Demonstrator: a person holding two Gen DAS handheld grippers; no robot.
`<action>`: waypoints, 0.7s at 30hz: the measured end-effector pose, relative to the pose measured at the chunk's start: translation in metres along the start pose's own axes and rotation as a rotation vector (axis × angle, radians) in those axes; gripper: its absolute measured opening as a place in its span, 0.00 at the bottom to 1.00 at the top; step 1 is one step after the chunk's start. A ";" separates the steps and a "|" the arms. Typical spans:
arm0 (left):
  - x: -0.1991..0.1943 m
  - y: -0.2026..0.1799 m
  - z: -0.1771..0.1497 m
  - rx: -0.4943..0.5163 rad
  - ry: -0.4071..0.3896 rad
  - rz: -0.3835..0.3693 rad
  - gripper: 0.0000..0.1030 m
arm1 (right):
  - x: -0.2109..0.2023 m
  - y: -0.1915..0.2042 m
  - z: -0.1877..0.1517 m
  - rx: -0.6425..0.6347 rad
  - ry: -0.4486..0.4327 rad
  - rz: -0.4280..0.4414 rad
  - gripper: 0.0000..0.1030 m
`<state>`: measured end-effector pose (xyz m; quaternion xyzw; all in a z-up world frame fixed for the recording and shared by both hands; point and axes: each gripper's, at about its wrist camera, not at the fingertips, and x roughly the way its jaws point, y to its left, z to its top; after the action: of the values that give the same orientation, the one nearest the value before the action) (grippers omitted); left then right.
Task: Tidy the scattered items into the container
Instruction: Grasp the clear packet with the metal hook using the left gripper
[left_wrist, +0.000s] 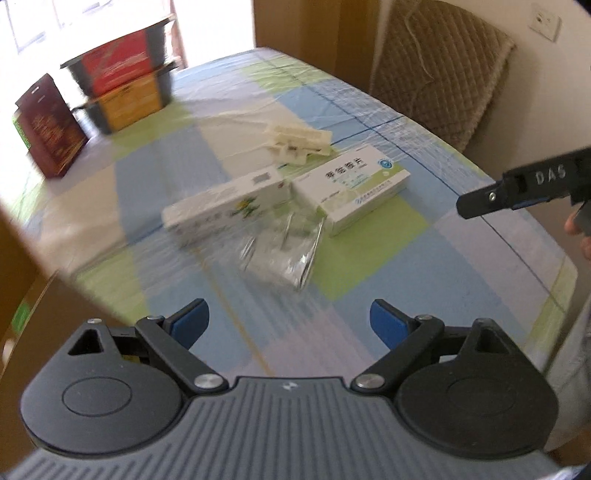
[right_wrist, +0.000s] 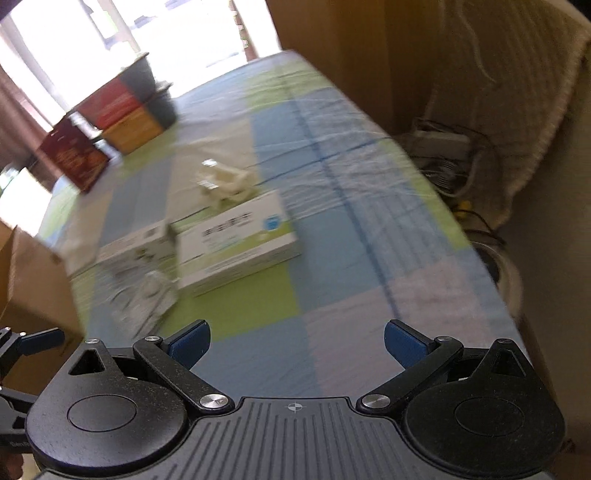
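Two white medicine boxes lie mid-table: one with a green-blue print (left_wrist: 352, 188) (right_wrist: 236, 240) and a longer one with a yellow-green print (left_wrist: 221, 205) (right_wrist: 133, 247) to its left. In front of them sits a clear plastic packet (left_wrist: 280, 254) (right_wrist: 147, 299). Behind them lies a cream plastic piece (left_wrist: 299, 142) (right_wrist: 225, 181). A brown cardboard box (left_wrist: 44, 325) (right_wrist: 33, 280) stands at the left edge. My left gripper (left_wrist: 288, 325) is open and empty, short of the packet. My right gripper (right_wrist: 295, 343) is open and empty over bare cloth; one of its black fingers (left_wrist: 484, 199) shows at the right of the left wrist view.
The table carries a blue, green and white checked cloth (left_wrist: 369, 295) under clear film. Stacked red and yellow boxes in dark trays (left_wrist: 122, 85) and a dark red box (left_wrist: 48, 125) stand at the far left. A padded chair back (left_wrist: 439, 70) is beyond the far right edge, and cables (right_wrist: 443, 162) lie on the floor.
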<state>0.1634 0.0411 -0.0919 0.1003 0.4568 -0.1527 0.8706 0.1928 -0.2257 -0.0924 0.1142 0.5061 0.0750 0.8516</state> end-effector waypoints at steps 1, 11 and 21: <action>0.006 0.000 0.003 0.015 -0.005 -0.004 0.89 | 0.002 -0.005 0.002 0.015 0.000 -0.013 1.00; 0.065 0.005 0.029 0.056 -0.023 -0.004 0.88 | 0.018 -0.013 0.018 0.054 0.017 -0.030 1.00; 0.064 0.016 0.006 0.042 0.004 0.021 0.58 | 0.039 0.011 0.031 -0.082 0.005 0.021 1.00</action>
<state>0.2079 0.0430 -0.1405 0.1234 0.4541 -0.1529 0.8690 0.2385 -0.2091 -0.1074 0.0845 0.5033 0.1050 0.8535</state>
